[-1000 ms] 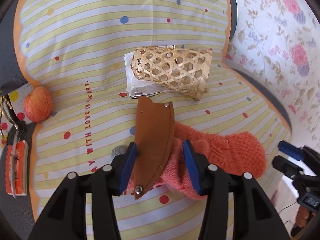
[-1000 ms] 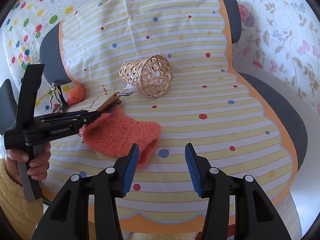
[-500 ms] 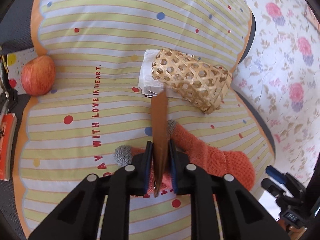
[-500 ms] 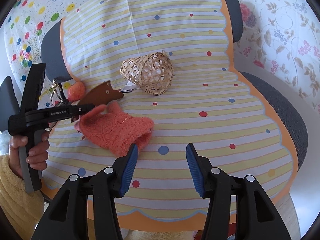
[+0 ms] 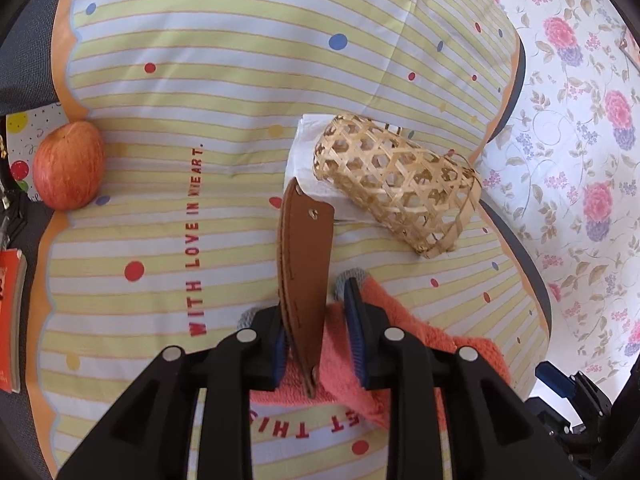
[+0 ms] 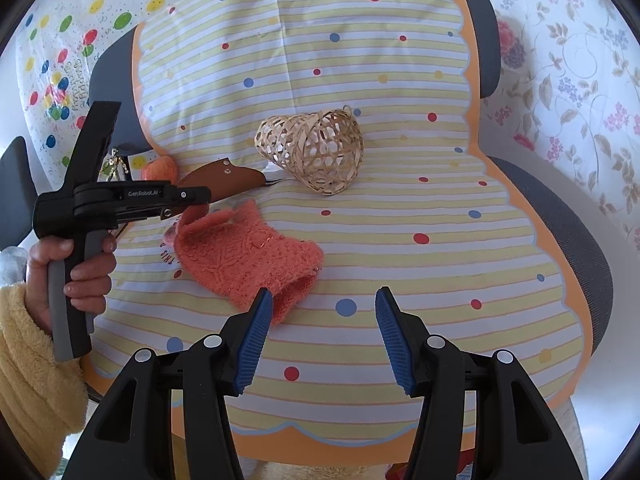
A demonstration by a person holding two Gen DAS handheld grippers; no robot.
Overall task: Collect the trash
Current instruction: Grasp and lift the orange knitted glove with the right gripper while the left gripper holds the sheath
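My left gripper [image 5: 316,328] holds a brown leather sheath [image 5: 304,264] between its blue pads, the jaws a little apart, above an orange knitted sock [image 5: 400,352]. The sheath [image 6: 224,180] points toward a woven bamboo basket [image 5: 396,192] lying on its side on white paper napkins [image 5: 308,160]. In the right wrist view the left gripper [image 6: 200,200] hovers over the sock [image 6: 248,256], left of the basket [image 6: 316,152]. My right gripper [image 6: 320,332] is open and empty, near the sock's cuff.
A striped, dotted cloth [image 6: 400,240] covers a grey chair seat [image 6: 560,224]. A red apple [image 5: 68,164] sits at the cloth's left edge, with a red book [image 5: 12,312] and a small figurine [image 6: 116,164] beyond. A floral cloth [image 5: 580,160] lies to the right.
The left gripper closed on the sheath, lifted it off the sock and carried it toward the basket; its jaws now stand slightly wider. The right gripper barely moved.
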